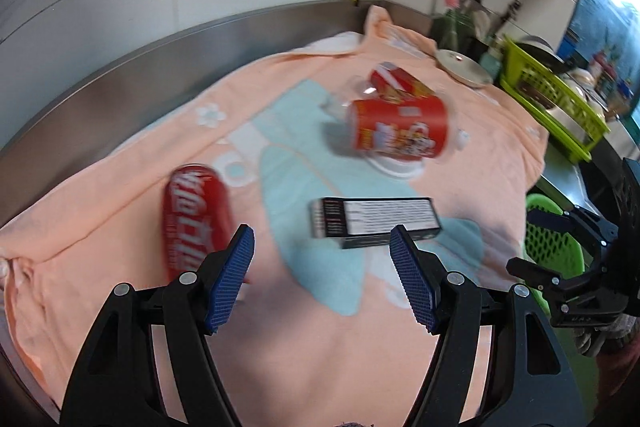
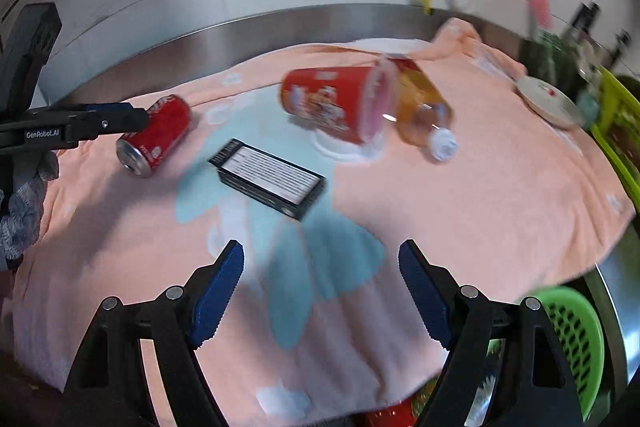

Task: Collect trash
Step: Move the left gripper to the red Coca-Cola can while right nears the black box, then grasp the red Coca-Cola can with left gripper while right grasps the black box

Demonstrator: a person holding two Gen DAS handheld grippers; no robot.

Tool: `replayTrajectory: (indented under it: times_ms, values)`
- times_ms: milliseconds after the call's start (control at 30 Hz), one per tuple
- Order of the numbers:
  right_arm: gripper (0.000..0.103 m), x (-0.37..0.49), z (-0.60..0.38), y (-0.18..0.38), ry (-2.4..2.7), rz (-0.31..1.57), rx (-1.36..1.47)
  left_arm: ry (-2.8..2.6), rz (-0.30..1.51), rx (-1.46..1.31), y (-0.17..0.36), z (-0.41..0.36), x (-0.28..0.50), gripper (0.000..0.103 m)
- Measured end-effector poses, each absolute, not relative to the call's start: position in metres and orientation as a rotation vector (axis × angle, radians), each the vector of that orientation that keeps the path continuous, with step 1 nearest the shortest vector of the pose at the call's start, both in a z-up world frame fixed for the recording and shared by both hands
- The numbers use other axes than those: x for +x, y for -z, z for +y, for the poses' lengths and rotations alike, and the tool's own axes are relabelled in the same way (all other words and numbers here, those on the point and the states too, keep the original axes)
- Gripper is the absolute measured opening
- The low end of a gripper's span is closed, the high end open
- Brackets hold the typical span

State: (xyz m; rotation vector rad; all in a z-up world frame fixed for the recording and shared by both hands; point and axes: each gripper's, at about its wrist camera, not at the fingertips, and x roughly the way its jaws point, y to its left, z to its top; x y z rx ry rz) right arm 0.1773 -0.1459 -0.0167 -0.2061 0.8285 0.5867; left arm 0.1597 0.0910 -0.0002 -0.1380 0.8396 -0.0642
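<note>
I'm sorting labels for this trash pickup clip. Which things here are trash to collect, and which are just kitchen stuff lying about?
For the job:
red soda can
black box
red paper cup
plastic bottle
green basket, probably the bin
left hand-held gripper and right hand-held gripper, both open

Just lying about:
peach towel
round lid
lime dish rack

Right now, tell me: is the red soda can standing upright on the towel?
No: in the right wrist view the red soda can lies on its side on the peach towel, its silver end facing the camera.
</note>
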Motion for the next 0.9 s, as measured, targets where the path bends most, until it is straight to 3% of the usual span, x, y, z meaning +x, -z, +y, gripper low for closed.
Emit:
replayTrajectory:
  times_ms: [900]
  values:
    - [0.077, 0.258, -0.027, 0.065, -0.850, 0.890, -0.526, -0.087, 0.875, -0.207, 0.017, 0.170, 0.166, 0.070]
